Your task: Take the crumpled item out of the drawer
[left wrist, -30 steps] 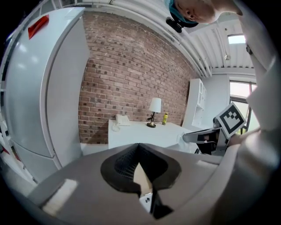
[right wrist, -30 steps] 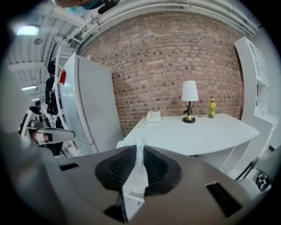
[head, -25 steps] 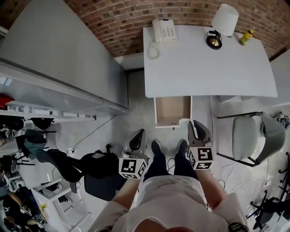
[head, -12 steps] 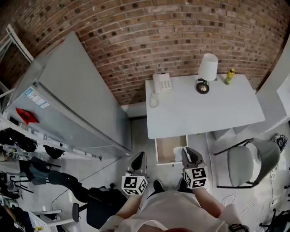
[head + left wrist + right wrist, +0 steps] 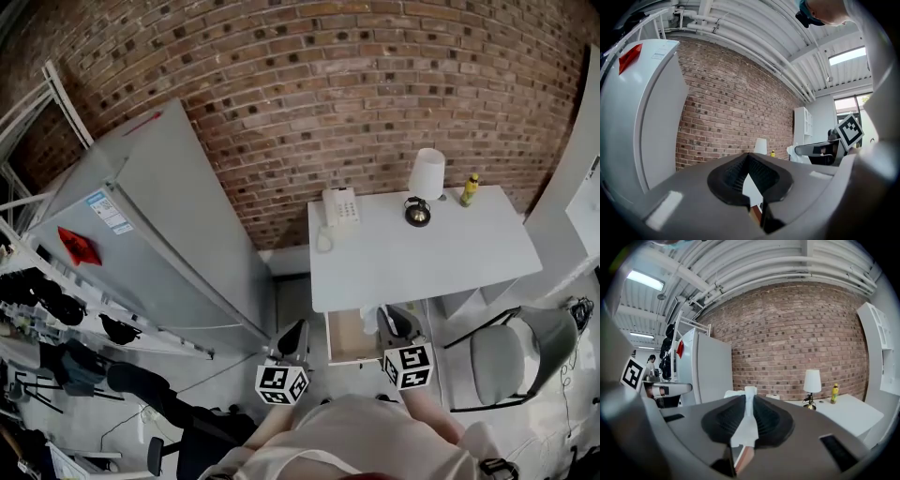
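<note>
From the head view I count two tongs. My left gripper (image 5: 292, 339) and my right gripper (image 5: 397, 323) each carry one marker cube. The right one has a white crumpled item (image 5: 370, 315) at its tip, and this shows above the one open drawer (image 5: 349, 339) of the white desk (image 5: 441, 258). On the desk stand one telephone (image 5: 340, 205), one lamp (image 5: 427, 178) and one yellow bottle (image 5: 469, 188). One grey refrigerator (image 5: 159, 234) stands at the left against the brick wall (image 5: 309, 84), and one chair (image 5: 511, 354) at the right.

In the left gripper view, the two pads of my left gripper (image 5: 749, 157) come together at the tips. I can make out nothing held between them. The right gripper (image 5: 820, 149) shows at the side with the crumpled item (image 5: 791, 150) at its end.

In the right gripper view, my right gripper (image 5: 750, 400) is closed on the crumpled item (image 5: 746, 430). The white sheet lies pinched between both pads and a small part stands above the tips. Behind it I see the lamp (image 5: 812, 380), the bottle (image 5: 834, 393) and the desk (image 5: 848, 412).
</note>
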`<state>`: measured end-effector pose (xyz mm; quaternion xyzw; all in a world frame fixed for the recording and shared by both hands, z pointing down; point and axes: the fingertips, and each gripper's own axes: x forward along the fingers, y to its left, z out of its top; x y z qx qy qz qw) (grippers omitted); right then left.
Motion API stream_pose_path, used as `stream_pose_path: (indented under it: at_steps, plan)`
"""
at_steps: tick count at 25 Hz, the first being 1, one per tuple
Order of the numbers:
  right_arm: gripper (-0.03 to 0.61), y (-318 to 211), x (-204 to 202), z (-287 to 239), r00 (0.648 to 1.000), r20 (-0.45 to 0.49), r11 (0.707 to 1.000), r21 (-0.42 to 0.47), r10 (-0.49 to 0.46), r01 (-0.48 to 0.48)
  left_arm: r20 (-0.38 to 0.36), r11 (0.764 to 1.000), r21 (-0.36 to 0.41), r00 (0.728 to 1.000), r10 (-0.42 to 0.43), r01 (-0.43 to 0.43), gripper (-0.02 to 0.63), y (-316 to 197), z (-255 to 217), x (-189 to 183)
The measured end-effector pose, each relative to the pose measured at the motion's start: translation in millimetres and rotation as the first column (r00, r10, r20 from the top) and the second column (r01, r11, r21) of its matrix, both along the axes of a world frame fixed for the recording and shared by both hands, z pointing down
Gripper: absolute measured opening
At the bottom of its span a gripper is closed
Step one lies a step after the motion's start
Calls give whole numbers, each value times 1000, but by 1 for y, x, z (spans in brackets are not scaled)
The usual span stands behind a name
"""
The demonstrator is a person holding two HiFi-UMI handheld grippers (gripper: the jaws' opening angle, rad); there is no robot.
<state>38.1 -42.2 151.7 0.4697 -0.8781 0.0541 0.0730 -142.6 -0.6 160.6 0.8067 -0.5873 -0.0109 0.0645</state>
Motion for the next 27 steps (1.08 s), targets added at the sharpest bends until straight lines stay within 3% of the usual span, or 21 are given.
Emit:
stream_pose_path:
  at_steps: [12,27]
  plan:
    - [61,0,-18,-30,998,63,999,39,11,-13,-29,997,76,999,36,-34,9,-6,-24,-3]
    - [61,13,-45,-29,997,56,998,33,50,-52,-49,995,54,996,81,-78,8,-1,-17,-28]
